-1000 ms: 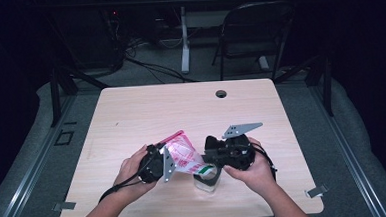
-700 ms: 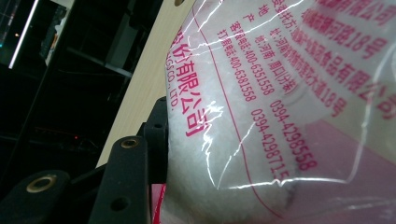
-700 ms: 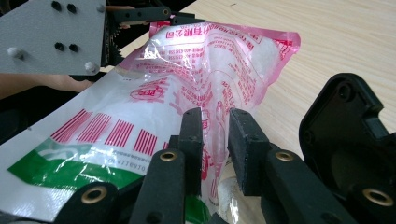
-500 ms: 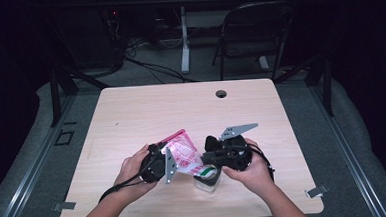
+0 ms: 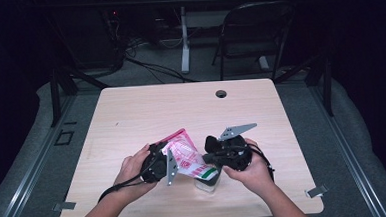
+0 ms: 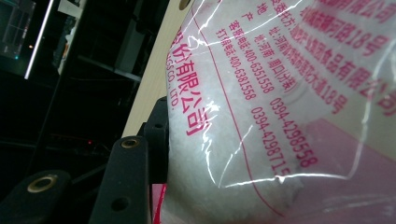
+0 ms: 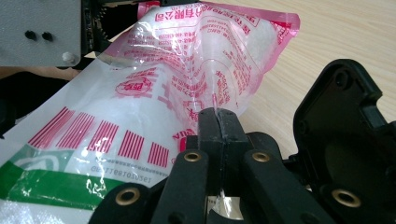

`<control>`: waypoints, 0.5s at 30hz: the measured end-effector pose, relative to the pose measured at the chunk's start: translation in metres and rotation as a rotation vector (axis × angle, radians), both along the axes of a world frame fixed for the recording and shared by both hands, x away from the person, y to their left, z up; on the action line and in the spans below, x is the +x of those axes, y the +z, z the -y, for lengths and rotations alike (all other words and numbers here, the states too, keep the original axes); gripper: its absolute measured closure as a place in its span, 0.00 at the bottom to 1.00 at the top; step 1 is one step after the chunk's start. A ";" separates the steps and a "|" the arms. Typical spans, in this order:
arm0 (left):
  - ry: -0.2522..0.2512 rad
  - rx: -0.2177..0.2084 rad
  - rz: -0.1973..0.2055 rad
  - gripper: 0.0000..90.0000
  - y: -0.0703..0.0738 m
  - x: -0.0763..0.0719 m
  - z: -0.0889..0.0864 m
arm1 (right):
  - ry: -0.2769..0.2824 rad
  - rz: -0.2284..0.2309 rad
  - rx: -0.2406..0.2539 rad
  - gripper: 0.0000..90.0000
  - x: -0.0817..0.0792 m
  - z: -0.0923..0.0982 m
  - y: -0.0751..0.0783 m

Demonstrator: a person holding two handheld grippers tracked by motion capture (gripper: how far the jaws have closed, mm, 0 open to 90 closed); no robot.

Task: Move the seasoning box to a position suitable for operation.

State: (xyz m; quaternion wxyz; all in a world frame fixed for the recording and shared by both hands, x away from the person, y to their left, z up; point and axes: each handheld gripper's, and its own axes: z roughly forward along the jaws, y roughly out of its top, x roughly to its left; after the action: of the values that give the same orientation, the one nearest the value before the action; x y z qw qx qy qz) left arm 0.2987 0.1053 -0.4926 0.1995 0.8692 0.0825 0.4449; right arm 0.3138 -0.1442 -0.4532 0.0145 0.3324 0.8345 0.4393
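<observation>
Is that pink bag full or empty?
Partly full. The pink bag bulges with white grains behind its clear plastic, and the right gripper, whose jaws have just been closing, pinches a fold of it. How full, I cannot tell.

The bag of white powder (image 5: 186, 156) hangs between the left gripper (image 5: 170, 166) and the right gripper (image 5: 209, 157), above a small container (image 5: 208, 182) standing near the front edge of the worktop (image 5: 146, 111). A folding chair (image 5: 255, 35) stands behind the worktop.

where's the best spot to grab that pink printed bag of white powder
Pinch a thin, flat fold of film at the bag edge, coming from the side, as the right tool does; the bulging, powder-filled middle is too fat and slippery. The left tool steadies the other end.
</observation>
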 end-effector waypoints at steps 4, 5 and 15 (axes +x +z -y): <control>-0.004 0.015 0.009 0.63 0.001 0.000 0.001 | -0.006 0.005 -0.010 1.00 0.000 0.000 0.000; -0.006 0.019 0.015 0.63 0.001 0.000 0.001 | -0.007 0.005 -0.010 1.00 0.000 0.000 0.000; -0.014 0.060 0.054 0.64 0.001 -0.002 0.004 | -0.024 0.011 -0.016 1.00 0.002 0.003 -0.001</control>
State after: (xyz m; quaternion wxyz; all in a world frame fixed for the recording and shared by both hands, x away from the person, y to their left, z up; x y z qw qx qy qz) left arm 0.2965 0.1011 -0.4911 0.1787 0.8629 0.0574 0.4692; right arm 0.3158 -0.1471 -0.4545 0.0270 0.3398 0.8339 0.4342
